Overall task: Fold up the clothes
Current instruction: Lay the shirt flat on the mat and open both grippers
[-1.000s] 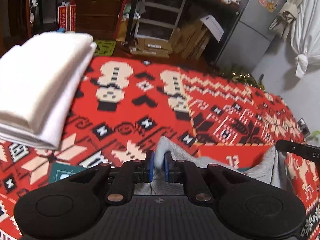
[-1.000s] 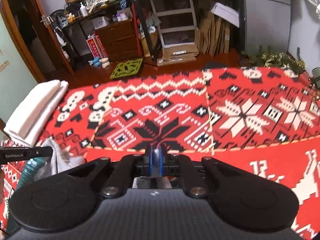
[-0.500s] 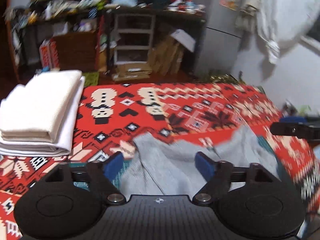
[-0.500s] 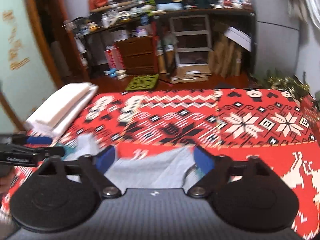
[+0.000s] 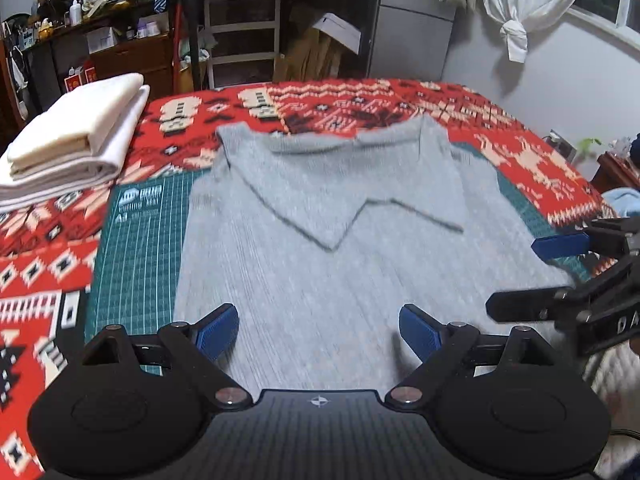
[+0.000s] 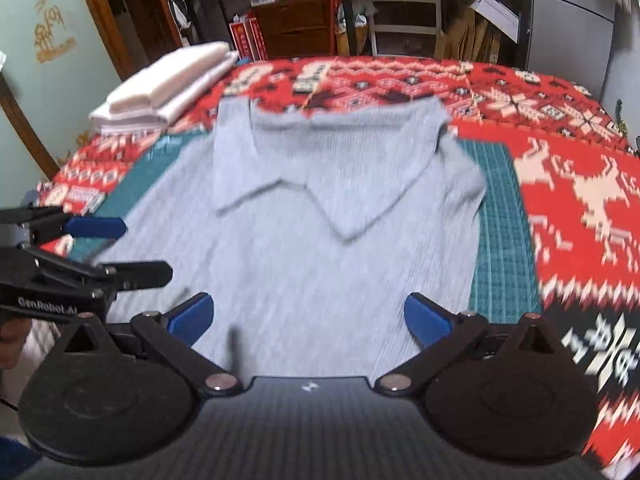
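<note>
A grey knit garment (image 5: 340, 248) (image 6: 320, 248) lies spread on a green cutting mat (image 5: 136, 240) (image 6: 500, 240). Its far part is folded back toward me, and the folded edges meet in a V. My left gripper (image 5: 320, 328) hovers open over the garment's near part with nothing between its blue pads (image 5: 218, 330). My right gripper (image 6: 308, 316) is open too, above the same near part. Each gripper shows in the other's view: the right gripper (image 5: 532, 276) at the garment's right edge, the left gripper (image 6: 120, 250) at its left edge.
A red patterned blanket (image 5: 520, 152) (image 6: 580, 200) covers the bed under the mat. A stack of folded white cloths (image 5: 72, 140) (image 6: 168, 84) sits at the far left corner. Cluttered shelves, drawers and cardboard stand beyond the bed's far edge.
Both grippers were shut on the grey garment a second ago; they have opened, let it go and drawn back. The garment now lies flat on the mat.
</note>
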Action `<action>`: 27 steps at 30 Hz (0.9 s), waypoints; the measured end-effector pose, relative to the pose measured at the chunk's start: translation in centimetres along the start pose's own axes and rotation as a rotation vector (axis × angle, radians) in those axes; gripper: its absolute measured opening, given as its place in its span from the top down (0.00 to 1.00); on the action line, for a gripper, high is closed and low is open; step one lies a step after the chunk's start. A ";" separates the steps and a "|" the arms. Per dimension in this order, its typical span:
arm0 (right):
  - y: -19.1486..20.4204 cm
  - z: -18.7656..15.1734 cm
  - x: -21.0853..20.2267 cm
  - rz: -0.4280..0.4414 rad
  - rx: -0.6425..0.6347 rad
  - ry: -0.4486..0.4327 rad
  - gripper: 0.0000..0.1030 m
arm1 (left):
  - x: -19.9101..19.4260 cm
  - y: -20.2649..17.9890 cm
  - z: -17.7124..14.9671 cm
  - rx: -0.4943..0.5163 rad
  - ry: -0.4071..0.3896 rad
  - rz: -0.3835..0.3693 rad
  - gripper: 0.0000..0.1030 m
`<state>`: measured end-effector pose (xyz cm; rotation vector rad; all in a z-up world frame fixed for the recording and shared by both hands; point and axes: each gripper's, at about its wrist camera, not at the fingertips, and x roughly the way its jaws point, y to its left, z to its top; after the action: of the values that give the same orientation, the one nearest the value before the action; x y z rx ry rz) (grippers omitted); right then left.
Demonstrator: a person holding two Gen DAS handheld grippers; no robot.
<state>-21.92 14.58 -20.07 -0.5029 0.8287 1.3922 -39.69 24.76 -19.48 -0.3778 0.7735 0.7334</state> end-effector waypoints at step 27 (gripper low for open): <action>1.3 -1.4 0.4 -0.075 -0.091 -0.028 0.00 | 1.4 -1.5 -1.3 0.079 0.006 0.025 0.00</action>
<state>-23.51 14.02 -21.03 -0.5779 0.7194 1.3688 -38.59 23.62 -21.34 -0.2996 0.8112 0.7239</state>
